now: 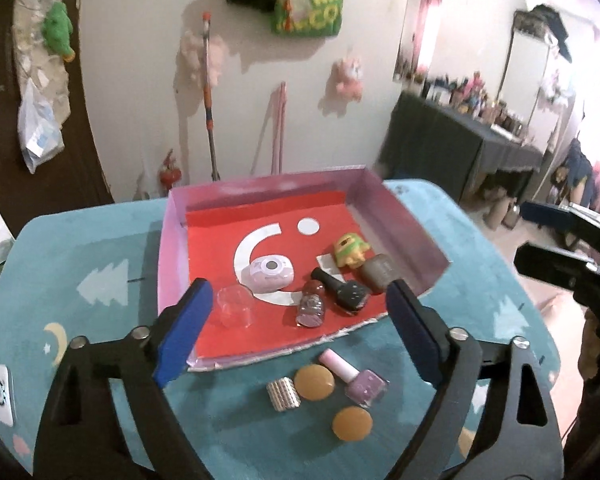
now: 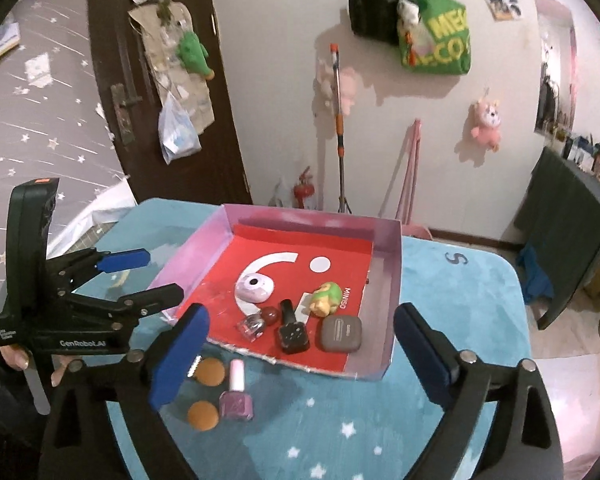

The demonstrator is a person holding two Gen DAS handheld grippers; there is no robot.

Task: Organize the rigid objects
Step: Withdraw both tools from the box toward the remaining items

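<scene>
Both sets of jaws stand wide apart and grasp nothing: the left gripper (image 1: 300, 328) and the right gripper (image 2: 302, 350) each hover above the near side of the table (image 2: 440, 380), pointing down toward the work area. Directly beneath them, on the blue tablecloth and outside the tray, lie the items not yet sorted: a pink nail polish bottle (image 1: 358, 380), two orange discs (image 1: 314, 382) (image 1: 352, 424), and a small ribbed silver piece (image 1: 284, 394). Just beyond these sits the red-floored tray (image 2: 388, 284), which holds a clear cup (image 1: 236, 306), a pale round case (image 1: 270, 274), a red-capped bottle (image 1: 312, 302), a dark polish bottle (image 1: 344, 290), a grey case (image 1: 378, 274) and a yellow-green figurine (image 1: 352, 254). Judged from this layout, the step in hand is a transition between placements: part of the set is in the tray, four items remain outside. The next move calls for lowering one gripper over a loose item. The pink bottle offers the most grip height. The flat discs will require the pads to close low, near the cloth, and may slip.
</scene>
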